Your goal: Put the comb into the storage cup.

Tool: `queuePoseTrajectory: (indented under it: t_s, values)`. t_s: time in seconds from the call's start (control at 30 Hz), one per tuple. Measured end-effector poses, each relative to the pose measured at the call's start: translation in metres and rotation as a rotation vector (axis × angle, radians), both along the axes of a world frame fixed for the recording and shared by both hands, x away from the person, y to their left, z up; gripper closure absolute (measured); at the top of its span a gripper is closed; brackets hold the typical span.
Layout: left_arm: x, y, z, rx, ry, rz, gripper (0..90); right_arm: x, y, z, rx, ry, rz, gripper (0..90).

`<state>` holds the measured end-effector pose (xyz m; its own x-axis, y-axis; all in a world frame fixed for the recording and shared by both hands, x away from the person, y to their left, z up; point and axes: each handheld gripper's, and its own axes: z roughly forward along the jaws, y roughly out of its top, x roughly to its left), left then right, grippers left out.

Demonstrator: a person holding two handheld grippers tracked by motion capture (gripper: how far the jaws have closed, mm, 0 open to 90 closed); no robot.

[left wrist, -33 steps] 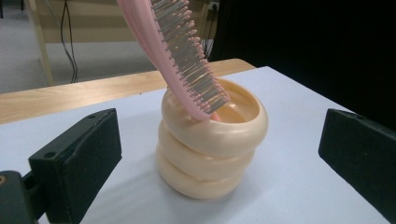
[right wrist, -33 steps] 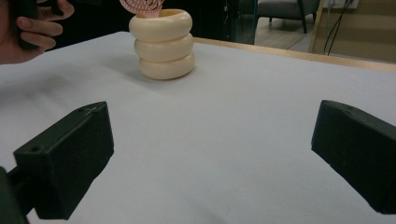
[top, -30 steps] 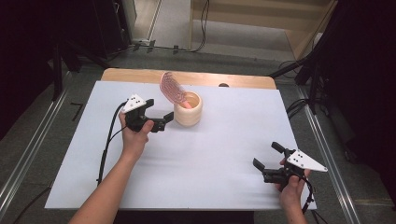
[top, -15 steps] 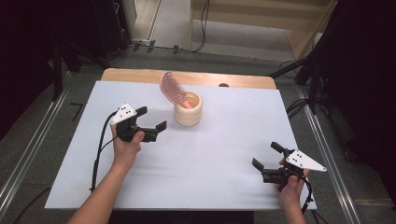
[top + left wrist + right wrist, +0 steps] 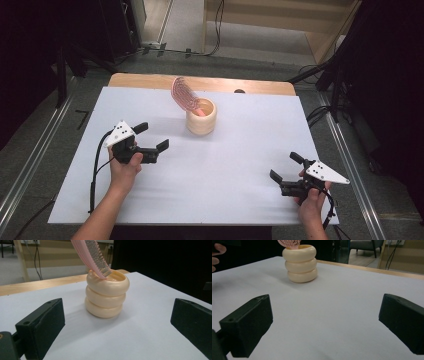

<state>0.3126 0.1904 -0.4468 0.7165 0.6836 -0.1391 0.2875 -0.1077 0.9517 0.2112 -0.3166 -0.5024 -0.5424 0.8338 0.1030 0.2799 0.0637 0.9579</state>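
Grey floor (image 5: 185, 20), wooden shelf unit (image 5: 280, 20), dark curtains (image 5: 385, 60), trailing cables (image 5: 218, 25)

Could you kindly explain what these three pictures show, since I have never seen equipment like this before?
A person sits at a white table and holds a hand tool with two black jaws in each hand: the left gripper and the right gripper. One picture looks down from above; the other two come from small cameras riding on each gripper, looking out between its jaws. On the table stands a cream ribbed cup with a pink comb leaning out of it. Both grippers are open and hold nothing.
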Motion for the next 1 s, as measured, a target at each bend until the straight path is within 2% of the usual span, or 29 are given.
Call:
queuePoseTrajectory:
  t_s: [0.57,1.0]
  values:
    - [-0.034,0.029,-0.005,-0.014,-0.035,0.020,0.0,0.000,0.003,0.000,-0.007,0.007,0.004,0.0]
    - [-0.057,0.052,-0.011,0.025,-0.050,0.040,0.0,0.001,0.003,0.000,-0.013,0.006,-0.004,0.0]
